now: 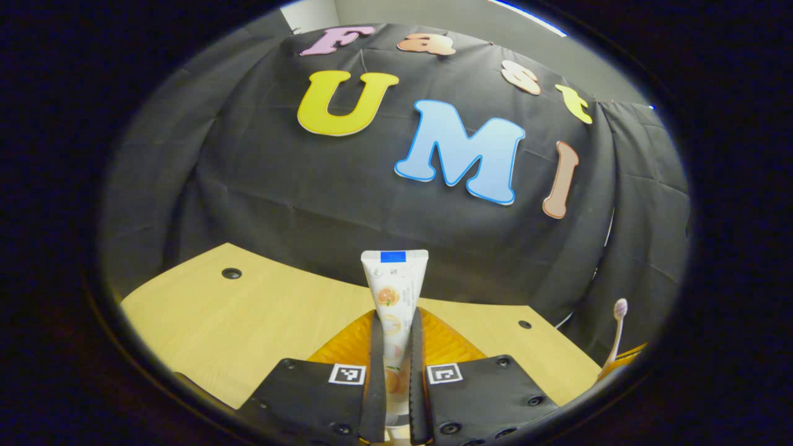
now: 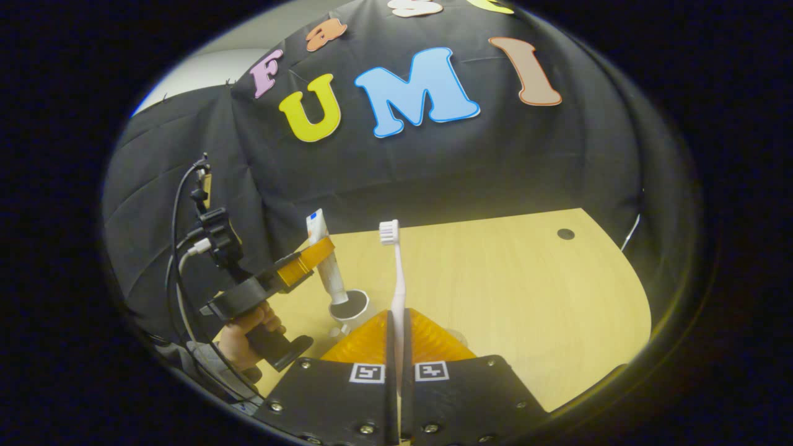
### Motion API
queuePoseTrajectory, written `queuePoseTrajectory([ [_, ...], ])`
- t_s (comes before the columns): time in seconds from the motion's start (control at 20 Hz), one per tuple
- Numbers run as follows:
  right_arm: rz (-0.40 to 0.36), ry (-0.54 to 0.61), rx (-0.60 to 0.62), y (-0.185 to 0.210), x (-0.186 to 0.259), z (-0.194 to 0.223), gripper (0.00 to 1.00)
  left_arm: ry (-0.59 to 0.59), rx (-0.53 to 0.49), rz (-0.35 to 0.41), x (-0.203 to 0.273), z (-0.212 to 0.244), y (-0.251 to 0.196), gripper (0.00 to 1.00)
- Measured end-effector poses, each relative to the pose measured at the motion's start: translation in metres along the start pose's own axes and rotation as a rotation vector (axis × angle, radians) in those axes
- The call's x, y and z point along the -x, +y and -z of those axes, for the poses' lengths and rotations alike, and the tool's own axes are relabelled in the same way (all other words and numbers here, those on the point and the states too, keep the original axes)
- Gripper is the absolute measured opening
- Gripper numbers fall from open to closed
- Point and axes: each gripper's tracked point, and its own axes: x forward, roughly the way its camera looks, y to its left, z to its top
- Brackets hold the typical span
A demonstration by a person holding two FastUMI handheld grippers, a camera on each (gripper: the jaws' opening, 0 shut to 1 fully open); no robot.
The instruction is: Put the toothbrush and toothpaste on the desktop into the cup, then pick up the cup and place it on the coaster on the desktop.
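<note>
In the left gripper view my left gripper [image 1: 396, 316] is shut on a white toothpaste tube [image 1: 394, 279] with orange fruit pictures, held upright with its crimped end up. The right gripper view shows that left gripper [image 2: 313, 257] and tube [image 2: 325, 263] at the left, the tube's lower end at the mouth of a small white cup [image 2: 350, 306] standing on the wooden desktop [image 2: 508, 291]. My right gripper [image 2: 398, 313] is shut on a pale pink toothbrush [image 2: 396, 272], held upright with its white bristles on top, just right of the cup. That toothbrush [image 1: 618, 331] also stands at the right edge of the left gripper view.
A hand [image 2: 248, 331] holds the left gripper's handle, and cables [image 2: 179, 248] rise behind it. The desktop has round cable holes [image 2: 565, 234] [image 1: 232, 273]. Black cloth walls in the desk at the back and on both sides.
</note>
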Motion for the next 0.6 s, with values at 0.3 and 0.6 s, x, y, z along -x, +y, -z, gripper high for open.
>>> queuePoseTrajectory([
  [0.3, -0.001, 0.001, -0.022, 0.006, -0.009, -0.007, 0.03, 0.099, -0.040, -0.015, -0.012, 0.048, 0.009, 0.23],
  [0.6, -0.061, 0.006, -0.004, 0.032, -0.039, -0.016, 0.03, 0.185, -0.122, 0.018, 0.005, 0.072, 0.005, 0.33],
])
